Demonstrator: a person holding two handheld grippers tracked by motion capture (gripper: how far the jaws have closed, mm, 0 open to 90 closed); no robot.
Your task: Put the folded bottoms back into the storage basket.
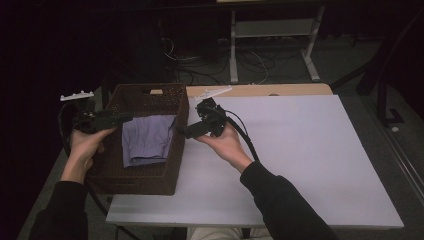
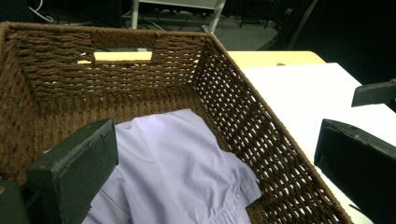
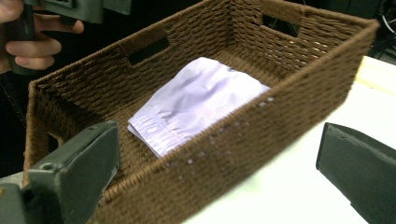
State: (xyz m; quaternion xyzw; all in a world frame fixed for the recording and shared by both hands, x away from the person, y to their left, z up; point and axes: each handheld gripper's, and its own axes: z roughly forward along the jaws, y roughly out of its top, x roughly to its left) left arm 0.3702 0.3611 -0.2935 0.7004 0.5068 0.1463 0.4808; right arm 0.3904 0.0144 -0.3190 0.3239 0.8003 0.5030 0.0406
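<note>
A brown woven basket (image 1: 145, 184) stands at the table's left edge, and a folded lavender garment (image 1: 147, 140) lies flat on its bottom. My left gripper (image 1: 125, 119) hovers over the basket's left rim, open, its jaws wide apart above the garment (image 2: 173, 163) with nothing between them. My right gripper (image 1: 182, 131) sits just outside the basket's right wall, open and empty. In the right gripper view the jaws straddle the basket wall (image 3: 280, 107), with the garment (image 3: 201, 102) beyond it. The left gripper (image 3: 84, 7) appears there at the top left.
A white board (image 1: 300, 150) covers the table to the right of the basket. A strip of wooden tabletop (image 1: 280, 90) runs along the far edge. Beyond it are desk legs (image 1: 312, 55) and cables on the floor. The basket has cut-out handles (image 2: 122, 56).
</note>
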